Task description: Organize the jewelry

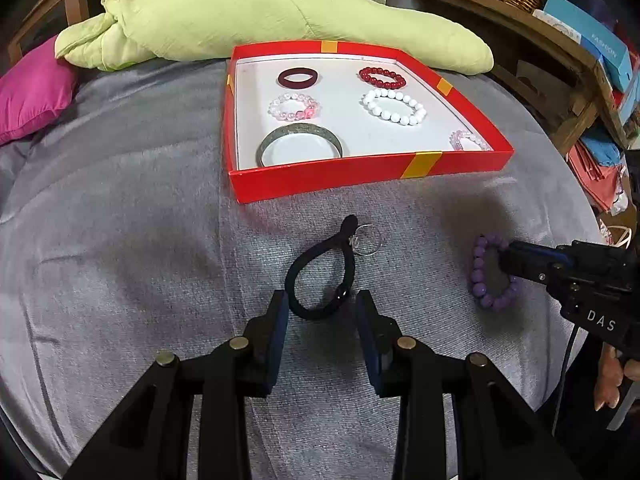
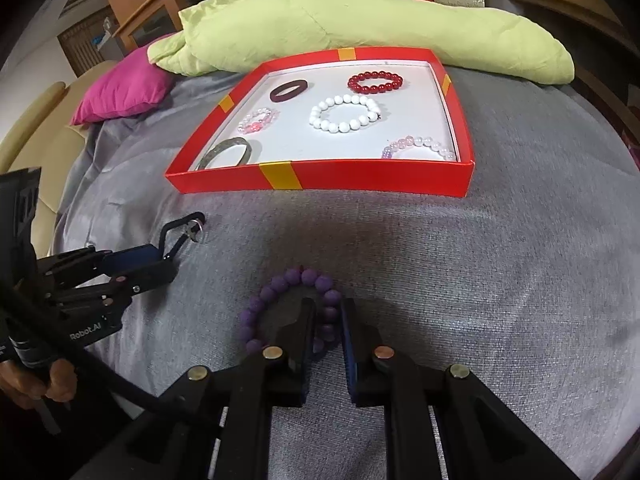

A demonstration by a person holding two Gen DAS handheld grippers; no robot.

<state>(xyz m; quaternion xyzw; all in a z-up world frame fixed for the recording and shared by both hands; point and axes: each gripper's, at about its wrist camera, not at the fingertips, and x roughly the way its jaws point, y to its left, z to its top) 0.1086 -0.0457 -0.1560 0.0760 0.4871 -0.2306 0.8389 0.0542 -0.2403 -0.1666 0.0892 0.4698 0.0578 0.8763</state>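
Two loose pieces lie on the grey cloth (image 1: 140,280) short of the red tray (image 1: 360,178), one at each of your hands; your right gripper (image 2: 327,322) is on the purple bead bracelet (image 2: 294,308), its jaws nearly together with the right side of the ring of matte round beads pinched between the pads, the rest of the loop lying flat to the left of the fingers; your left gripper (image 1: 322,312) stands with its jaws partly apart, straddling the near end of the black cord loop (image 1: 320,276), though you cannot tell whether the pads press it; that cord is soft and teardrop-shaped, its long axis running away from you toward the tray, with a thin metal ring (image 1: 366,240) at the far tip; the tray sits straight ahead of both hands, already holding smooth bangles and glossy bead bracelets on a white floor; bare floor shows between the grey-green bangle (image 1: 300,146) and the pale pink bracelet (image 1: 470,142).
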